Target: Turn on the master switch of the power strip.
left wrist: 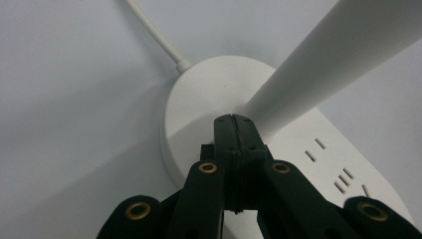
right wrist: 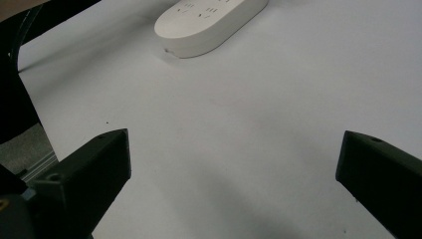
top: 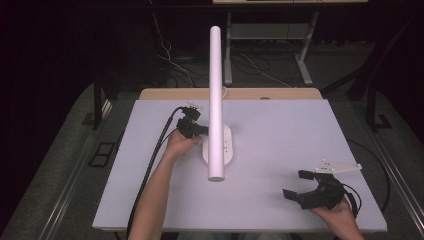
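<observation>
Where the white tube (top: 215, 100) rises from the oval socket base (top: 226, 150) at mid-table (top: 280, 135), we read no lettering; our left gripper (top: 203, 130) presses clenched, empty, against it, while our right gripper (top: 295, 186) gapes released near the front edge

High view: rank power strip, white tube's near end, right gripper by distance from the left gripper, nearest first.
From the left gripper:
1. Power strip, touching its jaws, just to its right.
2. White tube's near end, toward the person, centre table.
3. Right gripper, far right, near table edge.
</observation>
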A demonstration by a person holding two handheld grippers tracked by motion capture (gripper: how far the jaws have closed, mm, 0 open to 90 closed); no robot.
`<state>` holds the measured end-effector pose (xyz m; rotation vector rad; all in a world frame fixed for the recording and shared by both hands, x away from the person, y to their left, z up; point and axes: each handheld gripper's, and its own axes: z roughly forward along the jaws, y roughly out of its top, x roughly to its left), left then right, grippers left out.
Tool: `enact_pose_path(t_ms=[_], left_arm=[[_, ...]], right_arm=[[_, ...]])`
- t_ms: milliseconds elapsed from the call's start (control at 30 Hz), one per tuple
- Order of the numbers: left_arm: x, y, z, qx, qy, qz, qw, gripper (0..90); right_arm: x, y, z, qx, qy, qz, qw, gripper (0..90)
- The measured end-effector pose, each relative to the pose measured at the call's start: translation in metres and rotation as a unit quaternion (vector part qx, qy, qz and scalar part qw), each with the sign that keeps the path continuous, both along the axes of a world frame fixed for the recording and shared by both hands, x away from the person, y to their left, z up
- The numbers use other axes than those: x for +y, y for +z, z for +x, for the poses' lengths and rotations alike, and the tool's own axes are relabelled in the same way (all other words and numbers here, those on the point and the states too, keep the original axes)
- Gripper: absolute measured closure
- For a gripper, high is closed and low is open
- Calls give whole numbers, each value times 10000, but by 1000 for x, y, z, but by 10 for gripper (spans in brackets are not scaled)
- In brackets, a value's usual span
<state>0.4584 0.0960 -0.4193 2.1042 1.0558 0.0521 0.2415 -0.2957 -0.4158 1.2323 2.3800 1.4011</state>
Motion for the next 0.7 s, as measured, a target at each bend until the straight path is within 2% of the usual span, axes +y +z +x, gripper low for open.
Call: enact_pose_path(t_ms=[33, 100, 300, 333, 367, 400, 500, 567, 600, 667, 700], left_arm=[[0, 0, 0, -20, -41, 53, 10000, 900], [0, -1, 0, 30, 26, -9, 10000, 900], [-1, 0, -1, 29, 68, 66, 10000, 900], [0, -1, 1, 198, 180, -58, 9996, 900], [-1, -1, 1, 238, 280, -159, 9992, 900], [-1, -1, 1, 238, 280, -159, 9992, 900], [-1, -1, -1, 100, 134, 49, 9998, 900], [0, -3, 0, 145, 175, -81, 9997, 900], [0, -3, 0, 145, 175, -81, 9997, 900], [-3, -4, -3, 94, 365, -197, 9991, 900], [-3, -4, -3, 94, 365, -197, 9991, 900]], right_arm=[[0, 0, 0, 12, 20, -10, 10000, 2], [0, -1, 0, 25, 51, -36, 10000, 3], [1, -1, 0, -6, 79, -45, 10000, 3], [1, 0, 0, -2, 82, -49, 10000, 3], [1, 0, 0, -5, 82, -51, 10000, 3], [1, 0, -1, -11, 74, -51, 10000, 3], [0, 0, -1, 14, 47, -30, 10000, 3], [0, 0, -1, 19, 39, -24, 10000, 3], [0, 0, -1, 19, 39, -24, 10000, 3], [0, 1, -1, -25, 50, -32, 10000, 3], [0, 1, -1, -25, 50, -30, 10000, 3]])
